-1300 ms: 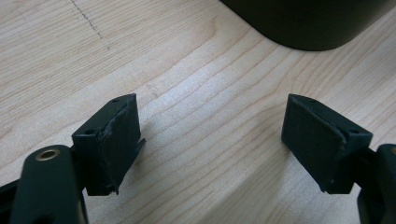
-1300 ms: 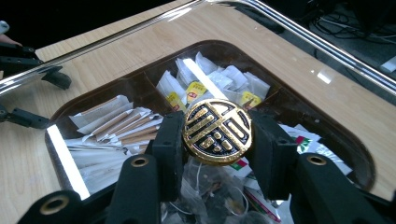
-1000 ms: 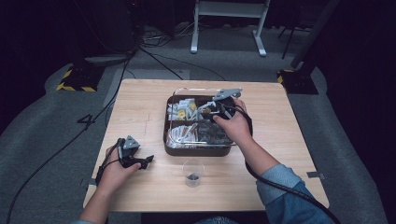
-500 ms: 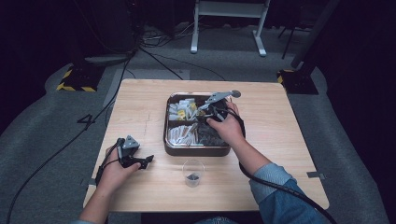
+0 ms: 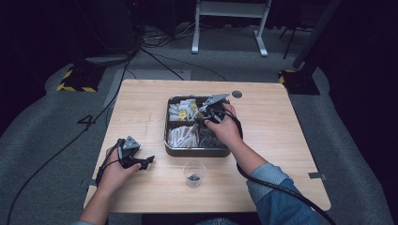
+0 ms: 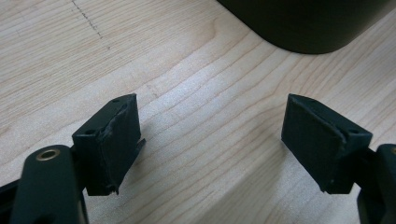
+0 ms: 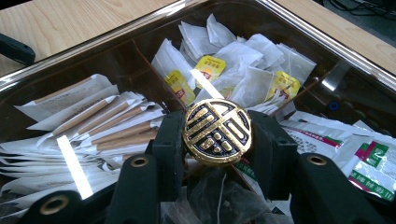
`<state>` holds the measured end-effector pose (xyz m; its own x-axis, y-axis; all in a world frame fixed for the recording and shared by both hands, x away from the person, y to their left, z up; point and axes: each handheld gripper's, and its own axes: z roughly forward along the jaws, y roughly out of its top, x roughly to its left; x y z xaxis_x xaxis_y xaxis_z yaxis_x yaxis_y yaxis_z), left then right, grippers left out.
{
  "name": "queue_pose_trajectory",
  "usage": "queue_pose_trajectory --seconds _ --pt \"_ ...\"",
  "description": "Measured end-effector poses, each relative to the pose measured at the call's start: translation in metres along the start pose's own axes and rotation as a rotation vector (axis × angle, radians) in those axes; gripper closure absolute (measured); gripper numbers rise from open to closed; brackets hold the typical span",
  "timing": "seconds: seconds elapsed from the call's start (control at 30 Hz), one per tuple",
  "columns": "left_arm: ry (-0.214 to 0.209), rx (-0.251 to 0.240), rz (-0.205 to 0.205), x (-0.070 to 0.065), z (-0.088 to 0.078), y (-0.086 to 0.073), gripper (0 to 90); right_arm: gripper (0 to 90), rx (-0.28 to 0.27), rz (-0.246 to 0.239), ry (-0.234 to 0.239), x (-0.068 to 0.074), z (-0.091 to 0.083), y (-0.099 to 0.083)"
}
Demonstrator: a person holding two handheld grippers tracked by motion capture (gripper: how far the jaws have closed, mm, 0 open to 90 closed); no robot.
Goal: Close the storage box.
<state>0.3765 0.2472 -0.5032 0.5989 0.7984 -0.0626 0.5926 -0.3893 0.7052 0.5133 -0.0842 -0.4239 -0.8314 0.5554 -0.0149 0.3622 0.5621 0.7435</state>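
My right gripper [image 7: 217, 135] is shut on a round gold-and-black disc [image 7: 217, 131] with an embossed pattern, held upright between the two black jaws. In the high view, the right gripper [image 5: 210, 112] hangs low over the middle of the dark compartment tray [image 5: 197, 151]. Under it lie white tea bags with yellow tags [image 7: 243, 74], paper sticks [image 7: 93, 126] and green-and-white sachets [image 7: 369, 158]. My left gripper [image 5: 144, 161] rests on the wooden table left of the tray. Its jaws stand wide apart over bare wood in the left gripper view [image 6: 210, 140].
A small clear cup [image 5: 194, 174] with something dark in it stands in front of the tray, between the two forearms. The tray's dark corner [image 6: 303, 28] is just ahead of the left gripper. A cable [image 5: 281, 192] trails from the right gripper across the table's near right.
The right hand has sunk and shifted a little left, bringing the disc lower over the tray. The left hand has stayed where it was.
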Motion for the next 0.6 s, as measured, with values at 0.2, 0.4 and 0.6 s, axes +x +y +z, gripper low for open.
queue_pose_trajectory --seconds 0.2,0.4,0.6 --pt "0.000 -0.001 0.001 0.0001 0.0000 0.0000 20.2 58.8 0.004 0.010 0.000 -0.0037 0.0021 -0.0034" --pt "-0.001 0.000 -0.002 0.0001 -0.0001 0.0000 20.2 58.8 0.006 0.015 0.008 -0.0034 0.0057 -0.0048" --pt "-0.002 0.001 -0.002 0.0002 -0.0002 0.0001 20.2 58.7 0.009 0.015 0.008 -0.0038 0.0082 -0.0047"
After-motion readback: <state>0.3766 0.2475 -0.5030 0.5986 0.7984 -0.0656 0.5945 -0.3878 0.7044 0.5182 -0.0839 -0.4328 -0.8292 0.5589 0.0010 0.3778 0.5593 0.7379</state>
